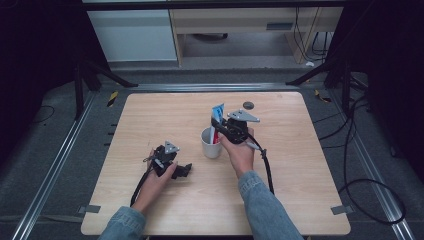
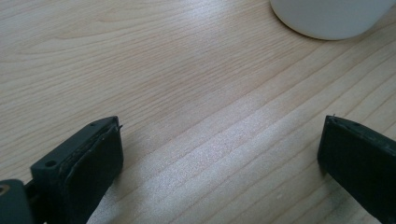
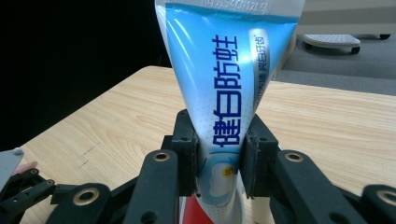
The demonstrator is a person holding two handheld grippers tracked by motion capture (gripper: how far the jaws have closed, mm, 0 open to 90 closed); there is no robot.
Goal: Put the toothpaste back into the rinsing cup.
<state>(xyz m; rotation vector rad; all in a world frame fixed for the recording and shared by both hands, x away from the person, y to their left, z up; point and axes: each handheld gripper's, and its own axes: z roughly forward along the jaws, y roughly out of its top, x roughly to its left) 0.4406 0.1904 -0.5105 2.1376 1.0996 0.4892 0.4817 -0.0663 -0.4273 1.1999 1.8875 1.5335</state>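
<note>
In the high view a wooden table [image 1: 300,165] takes up the middle of the frame. Just right of its centre stands a white cup [image 1: 211,145]. A blue and white toothpaste tube [image 1: 218,114] rises upright out of the cup, with a red part of it showing at the rim. The right gripper [image 1: 220,126], held in the person's right hand [image 1: 239,155], sits just right of the cup and is clamped on the tube.

In the right gripper view the tube [image 3: 224,93] fills the centre of the frame, upright, with dark blue characters running down it. The two black jaws press against its sides low in the frame.

The left gripper [image 1: 186,171] lies low on the table at the lower left of centre in the high view, held by the left hand [image 1: 157,181] and pointing toward the cup. In the left gripper view its jaws stand wide apart at the bottom corners with bare wood between them, and the cup's base [image 2: 331,16] shows at the upper right.

A small dark round disc [image 1: 248,105] lies on the table above the right gripper.
</note>
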